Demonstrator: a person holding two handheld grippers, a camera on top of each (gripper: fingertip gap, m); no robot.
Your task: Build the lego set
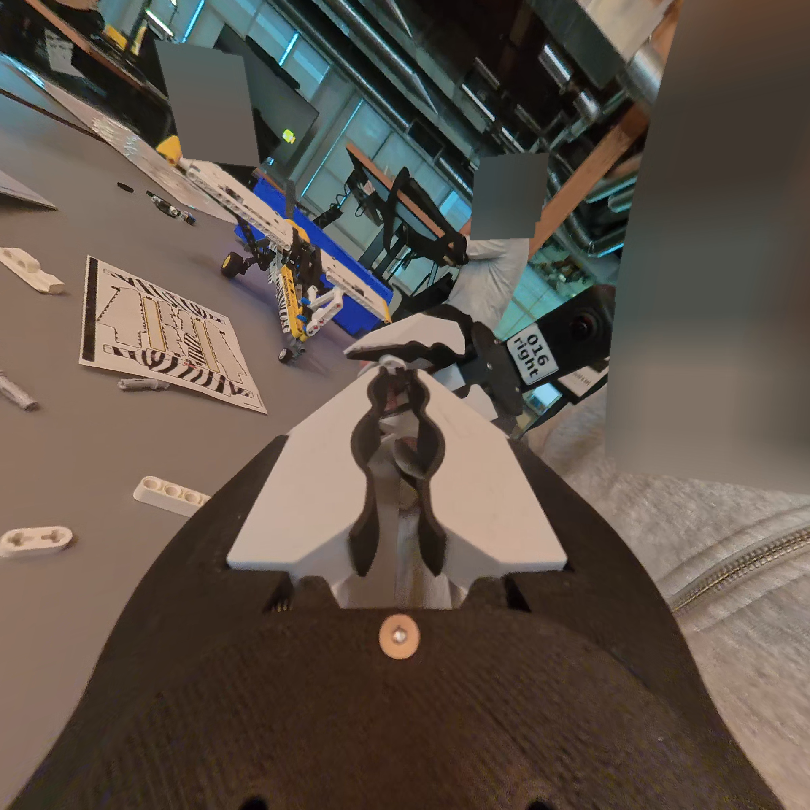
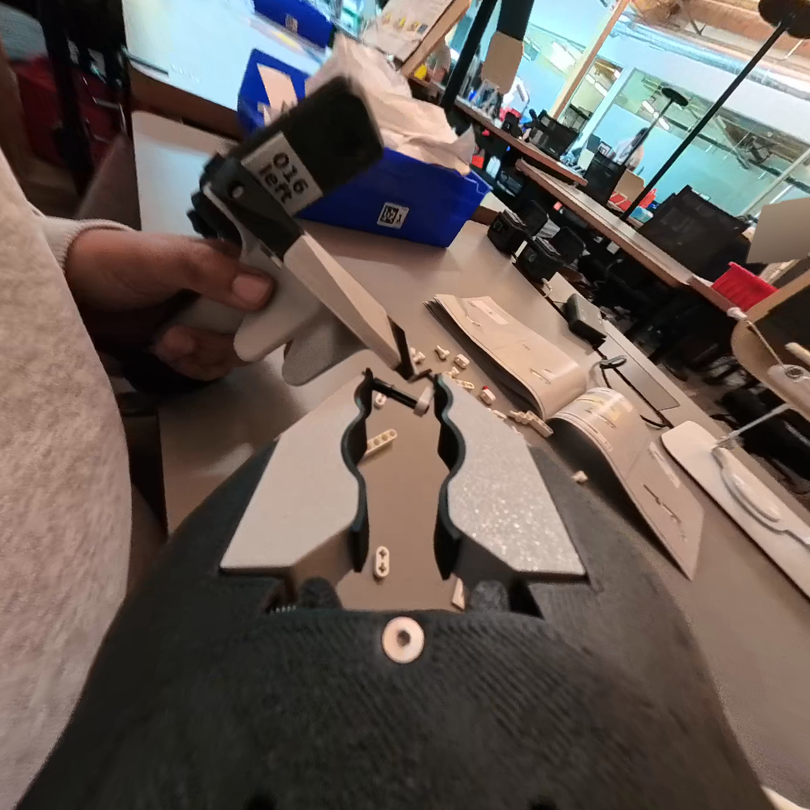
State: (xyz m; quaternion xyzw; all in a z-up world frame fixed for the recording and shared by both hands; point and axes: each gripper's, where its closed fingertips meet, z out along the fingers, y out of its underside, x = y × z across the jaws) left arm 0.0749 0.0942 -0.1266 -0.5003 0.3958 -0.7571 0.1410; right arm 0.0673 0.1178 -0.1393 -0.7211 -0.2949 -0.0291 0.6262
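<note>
The grey tabletop [image 1: 65,438] has open room at the lower left of the left wrist view, with only a few loose white pieces: a short white beam [image 1: 171,495] and a flat two-hole link [image 1: 35,541]. Its far edge runs diagonally across the upper left, and a blue bin [image 1: 350,289] stands against it.

Only the left wrist view shows the half-built lego model [image 1: 289,271], white, yellow and black with small wheels, standing at centre frame in front of the bin, and the black-and-white sticker sheet [image 1: 166,337] lying flat to its left. Only the right wrist view shows the open instruction booklet [image 2: 548,372] at centre right, a scatter of small white pieces [image 2: 456,364] beside it, and the person's hand [image 2: 175,298] gripping the left tool's handle at left.

The left gripper [image 1: 396,372] has its fingers drawn nearly together on a small part, pale and partly hidden between the pads; what it is I cannot tell. The right gripper [image 2: 401,385] stands parted, a wide gap between its fingers, and a black axle with a white bush [image 2: 405,399] sits across that gap at the tips. Whether the pads touch it I cannot tell. The two grippers meet tip to tip above the tabletop, near the person's grey sleeve [image 1: 657,548].
</note>
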